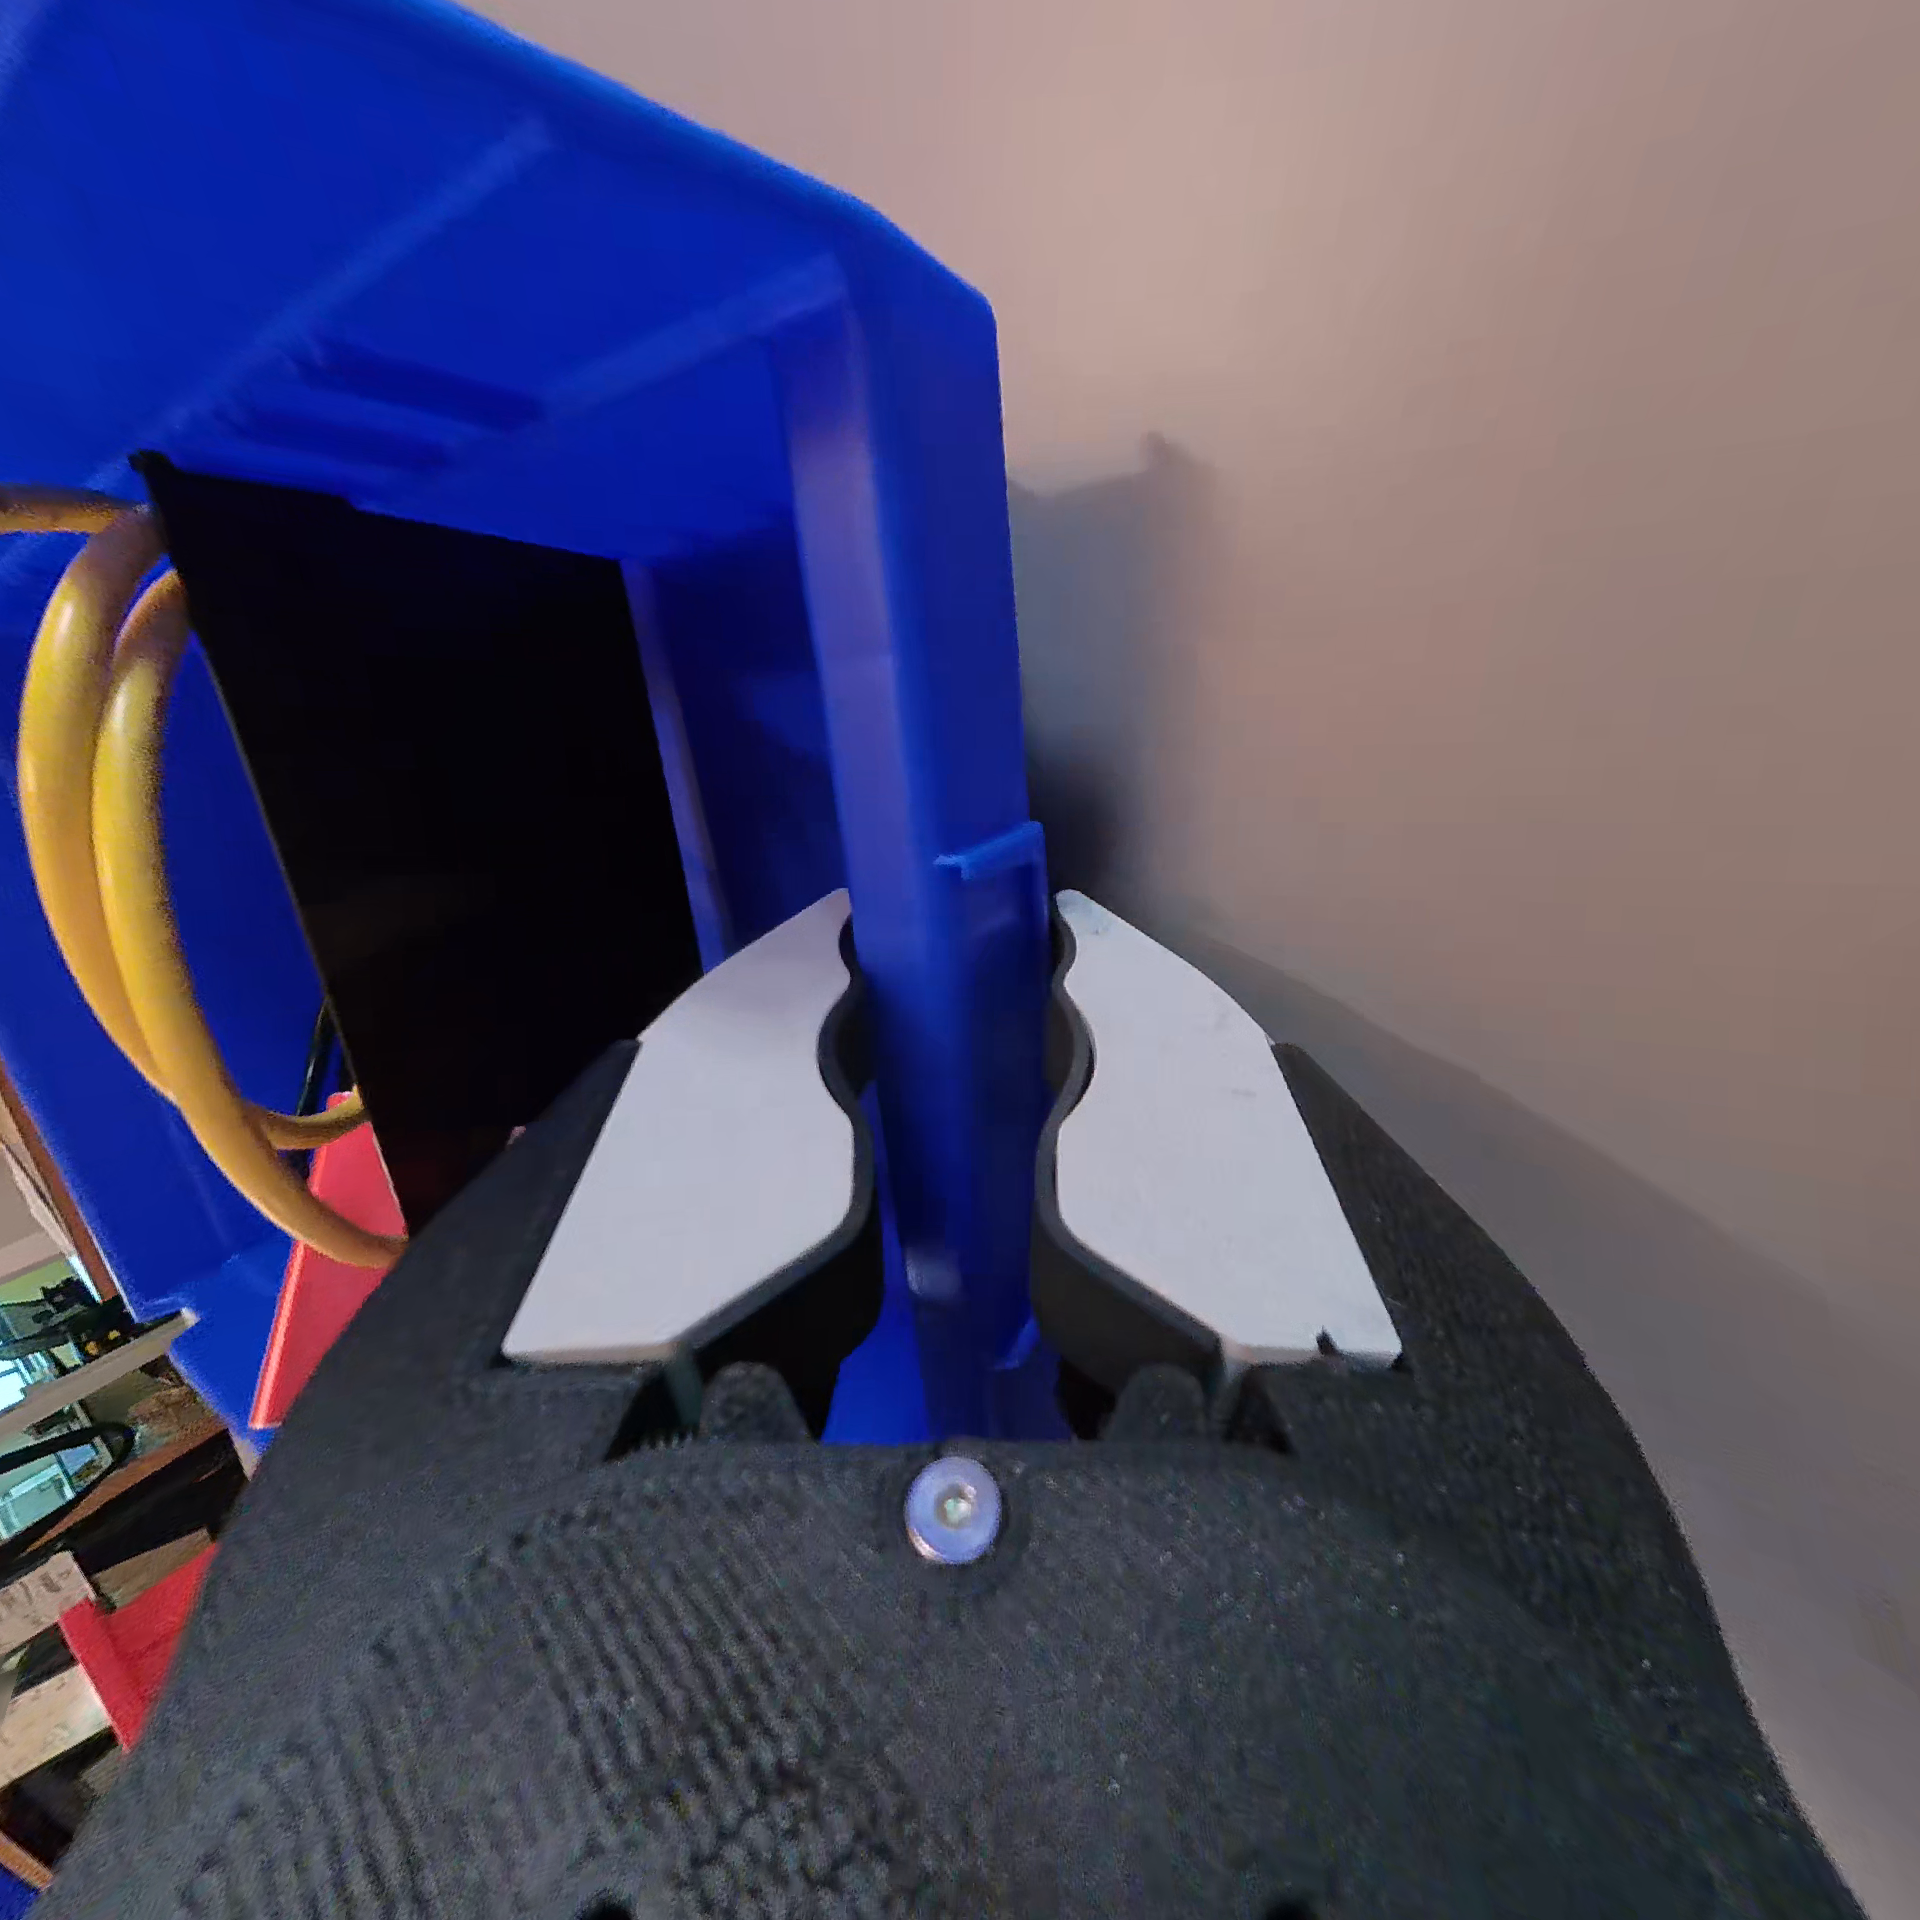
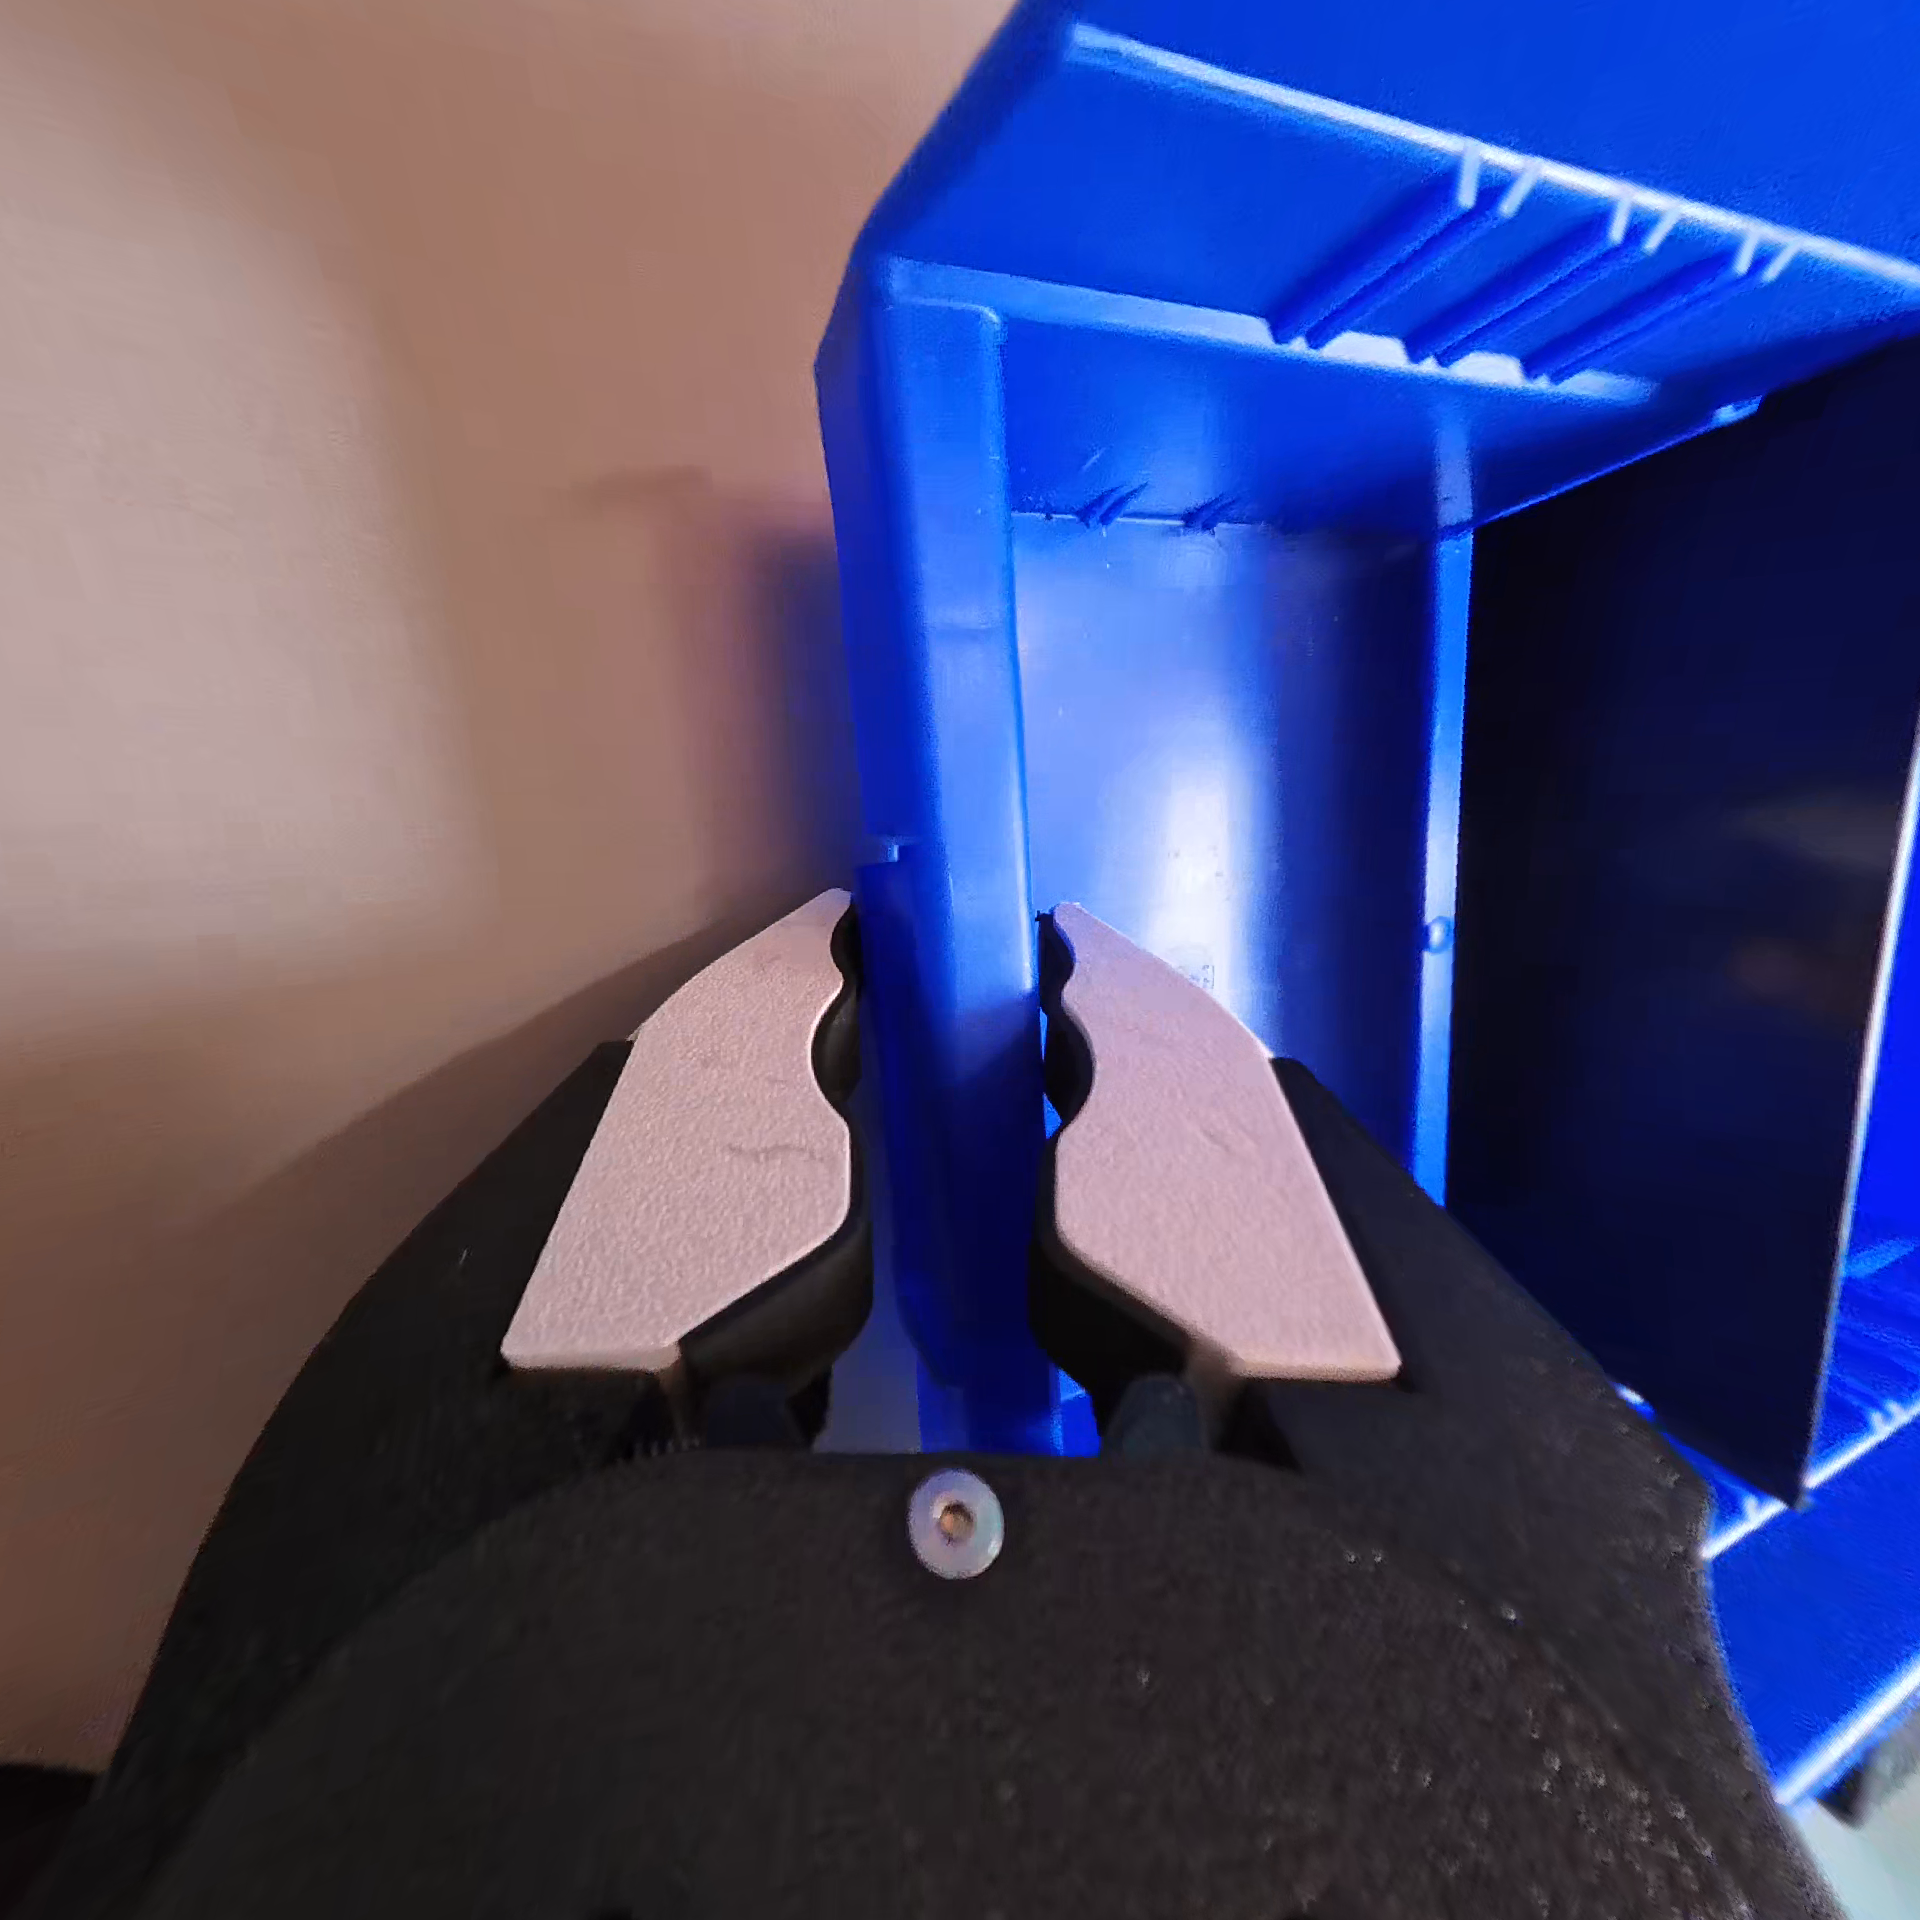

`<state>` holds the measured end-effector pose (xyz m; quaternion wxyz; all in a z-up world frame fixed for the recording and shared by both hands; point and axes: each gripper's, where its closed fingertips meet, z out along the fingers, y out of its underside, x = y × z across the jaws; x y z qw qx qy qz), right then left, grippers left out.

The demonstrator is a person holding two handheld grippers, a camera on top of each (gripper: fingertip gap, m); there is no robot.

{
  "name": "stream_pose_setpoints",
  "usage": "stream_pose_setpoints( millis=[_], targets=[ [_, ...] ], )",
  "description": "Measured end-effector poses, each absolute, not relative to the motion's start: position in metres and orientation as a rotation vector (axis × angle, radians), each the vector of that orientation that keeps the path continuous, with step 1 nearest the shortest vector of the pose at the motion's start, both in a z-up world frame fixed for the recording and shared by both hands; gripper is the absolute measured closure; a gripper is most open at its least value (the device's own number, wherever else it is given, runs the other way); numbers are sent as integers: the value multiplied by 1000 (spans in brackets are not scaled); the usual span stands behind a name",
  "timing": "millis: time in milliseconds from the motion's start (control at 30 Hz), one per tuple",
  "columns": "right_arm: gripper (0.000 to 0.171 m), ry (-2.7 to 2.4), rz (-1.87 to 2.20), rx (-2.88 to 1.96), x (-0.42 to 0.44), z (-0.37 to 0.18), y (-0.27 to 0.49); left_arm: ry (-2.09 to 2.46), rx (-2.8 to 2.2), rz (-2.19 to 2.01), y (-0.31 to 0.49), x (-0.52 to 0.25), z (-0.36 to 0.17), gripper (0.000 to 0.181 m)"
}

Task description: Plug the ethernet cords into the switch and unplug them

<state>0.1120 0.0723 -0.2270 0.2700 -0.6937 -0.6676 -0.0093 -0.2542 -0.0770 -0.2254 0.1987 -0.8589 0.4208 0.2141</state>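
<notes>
A blue plastic bin is tipped toward the cameras, with its open side facing them. My left gripper is shut on the bin's right side wall. My right gripper is shut on the bin's left side wall. A flat black box stands inside the bin; it also shows in the right wrist view. No ports show on it. Two yellow ethernet cords loop beside the box at the left. Their plugs are hidden.
A plain beige wall is close behind the bin, also in the right wrist view. A red plastic piece sits below the bin at the left. Cluttered shelves show at the far lower left.
</notes>
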Motion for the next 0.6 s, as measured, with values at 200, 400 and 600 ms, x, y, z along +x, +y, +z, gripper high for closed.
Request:
stream_pose_setpoints(
  millis=[200,400,600],
  targets=[
    [140,-1854,-27,-1825,121,-227,104,1147,-2413,614,-47,-267,-225,151],
    [140,-1873,-6,-1817,127,-228,112,1029,-2441,643,-30,-290,-225,150],
    [138,-1827,-18,-1796,134,-226,119,898,-2514,637,-29,-310,-225,149]
  ],
)
